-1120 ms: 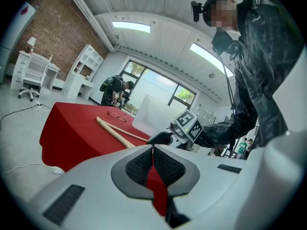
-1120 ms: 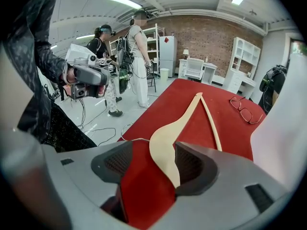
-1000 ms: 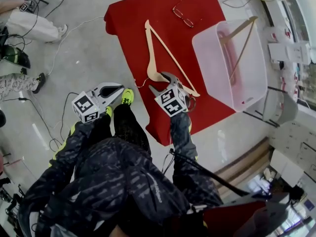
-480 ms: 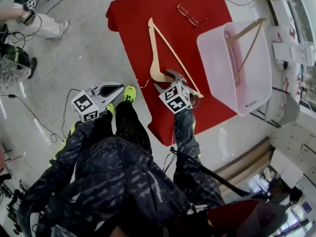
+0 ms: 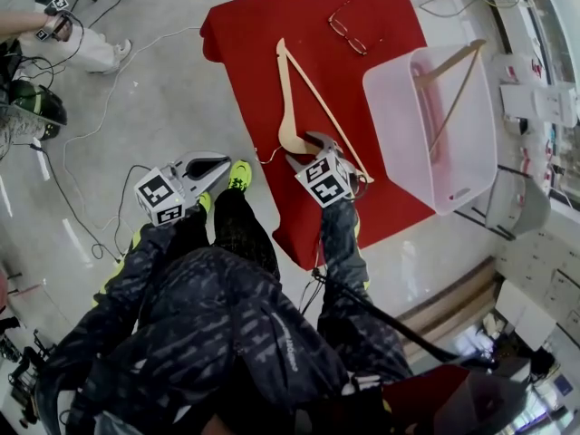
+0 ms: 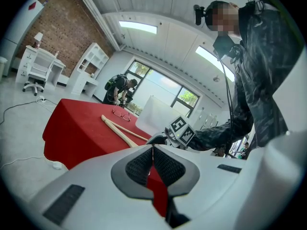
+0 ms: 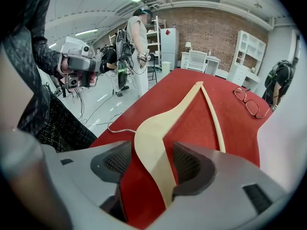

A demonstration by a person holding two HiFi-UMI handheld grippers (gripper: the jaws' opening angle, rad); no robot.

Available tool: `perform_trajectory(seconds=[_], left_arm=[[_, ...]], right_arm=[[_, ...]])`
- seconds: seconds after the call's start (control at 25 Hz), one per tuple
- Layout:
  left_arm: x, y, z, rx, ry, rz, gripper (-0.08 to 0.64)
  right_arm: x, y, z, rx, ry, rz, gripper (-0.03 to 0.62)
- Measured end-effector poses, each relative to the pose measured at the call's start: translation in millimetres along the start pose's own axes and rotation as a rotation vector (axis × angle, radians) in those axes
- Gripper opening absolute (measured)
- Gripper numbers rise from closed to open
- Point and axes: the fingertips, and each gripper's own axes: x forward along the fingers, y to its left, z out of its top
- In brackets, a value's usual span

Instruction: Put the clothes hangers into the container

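Observation:
A pale wooden hanger lies on the red table, its wire hook over the near edge. My right gripper stands open around the hanger's neck, with a gap at each pad. A second hanger leans inside the clear plastic container on the table's right side. My left gripper is off the table to the left, over the floor, shut and empty; in its own view the pads meet.
Glasses lie at the table's far end. Cables trail across the floor on the left, where people stand. White furniture lines the right side. My yellow shoes are by the table's near edge.
The right gripper stays at the hanger's neck with its jaws apart. The left gripper holds its place. Only the head view has shifted slightly.

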Motion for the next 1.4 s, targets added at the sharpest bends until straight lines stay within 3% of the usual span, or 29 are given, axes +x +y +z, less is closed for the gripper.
perform_trajectory(seconds=[0.52,1.0,1.4], left_arm=[[-18,-28,26,0.048,-0.016,-0.017,0.012],[-24,-36,31,0.066,-0.033,-0.031,0.011],[-30,-46,52,0.112,-0.051,-0.051,0.012]], right_arm=[[-10,17,4,0.003,0.021,-0.013,0.202],[-27,25,15,-0.003,0.010,-0.038,0.193],[-68,37,48,0.003,-0.040,-0.084,0.189]])
